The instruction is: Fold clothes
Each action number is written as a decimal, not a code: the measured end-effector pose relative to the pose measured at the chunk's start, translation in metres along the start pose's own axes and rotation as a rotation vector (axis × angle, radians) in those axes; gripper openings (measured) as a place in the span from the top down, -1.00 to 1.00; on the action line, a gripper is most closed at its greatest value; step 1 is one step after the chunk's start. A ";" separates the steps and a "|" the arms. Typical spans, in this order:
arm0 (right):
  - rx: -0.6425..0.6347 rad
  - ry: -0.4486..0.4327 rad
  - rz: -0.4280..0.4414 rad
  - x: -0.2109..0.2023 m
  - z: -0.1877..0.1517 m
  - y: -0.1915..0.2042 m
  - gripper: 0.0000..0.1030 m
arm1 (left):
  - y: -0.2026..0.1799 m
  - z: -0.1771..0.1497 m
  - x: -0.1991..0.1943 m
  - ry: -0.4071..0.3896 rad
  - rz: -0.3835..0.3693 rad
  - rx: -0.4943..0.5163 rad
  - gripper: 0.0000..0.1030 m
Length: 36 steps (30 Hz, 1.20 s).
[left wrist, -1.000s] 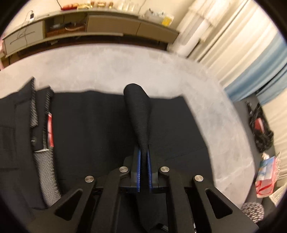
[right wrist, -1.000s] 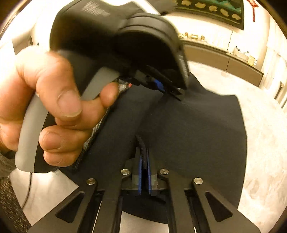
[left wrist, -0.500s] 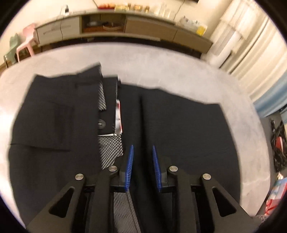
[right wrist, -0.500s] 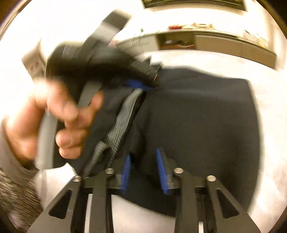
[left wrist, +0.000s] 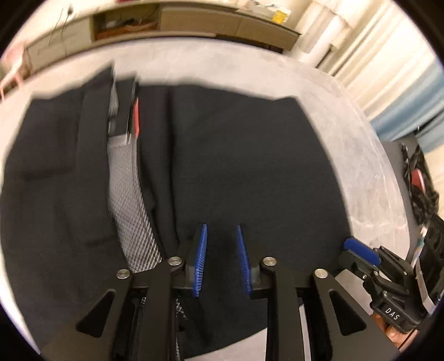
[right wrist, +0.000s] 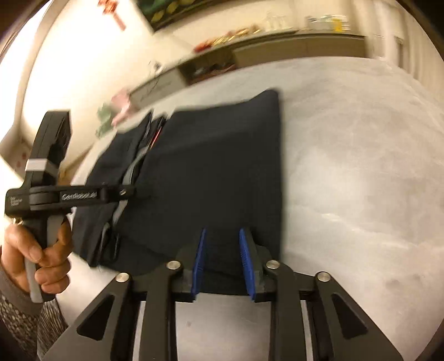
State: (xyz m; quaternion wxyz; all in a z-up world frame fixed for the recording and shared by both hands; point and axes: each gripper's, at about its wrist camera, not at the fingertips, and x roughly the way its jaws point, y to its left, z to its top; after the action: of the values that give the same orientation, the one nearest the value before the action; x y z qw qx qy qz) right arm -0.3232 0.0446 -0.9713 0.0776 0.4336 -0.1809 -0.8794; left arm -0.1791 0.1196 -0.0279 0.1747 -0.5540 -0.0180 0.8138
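Note:
A dark navy garment (left wrist: 236,166) lies flat on the grey table (left wrist: 249,69), folded over, with a grey checked lining strip (left wrist: 127,177) and a red label (left wrist: 136,116) showing at its left. My left gripper (left wrist: 222,236) is open and empty just above the garment's near part. My right gripper (right wrist: 222,238) is open and empty over the garment's (right wrist: 211,166) near edge. The right gripper's blue pad also shows at the right of the left wrist view (left wrist: 360,247). The left gripper's body (right wrist: 41,194) and the hand show at the left of the right wrist view.
A long low cabinet (left wrist: 166,25) runs along the far wall. Curtains (left wrist: 388,69) hang at the right. A dark bag and clutter (left wrist: 419,188) sit beyond the table's right edge. Bare grey table (right wrist: 360,166) lies right of the garment.
Both grippers were shut on folds of the garment a second ago. They have opened and let the cloth drop flat, then pulled back toward the garment's near edge.

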 end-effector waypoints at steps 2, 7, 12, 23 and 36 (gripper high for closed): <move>0.046 -0.035 0.004 0.003 0.010 -0.011 -0.12 | -0.026 0.017 -0.004 -0.004 0.004 0.041 -0.43; 0.176 -0.023 0.052 0.003 0.005 -0.020 -0.12 | -0.105 0.058 0.032 0.078 0.032 0.178 -0.44; 0.196 -0.004 0.059 -0.101 0.004 -0.058 -0.12 | -0.149 0.064 0.085 0.144 0.137 0.247 -0.44; 0.154 -0.034 0.046 -0.056 -0.004 -0.063 -0.16 | -0.128 0.070 0.082 0.124 -0.021 0.147 0.80; -0.239 -0.184 0.093 -0.083 0.023 0.091 0.90 | 0.036 0.079 -0.077 -0.142 -0.322 -0.049 0.80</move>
State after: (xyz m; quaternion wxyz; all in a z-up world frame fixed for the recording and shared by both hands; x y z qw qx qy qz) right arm -0.2918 -0.0090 -0.8625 0.1526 0.3300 -0.1011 -0.9260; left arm -0.2356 0.0757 0.0637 0.2872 -0.4894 -0.1386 0.8117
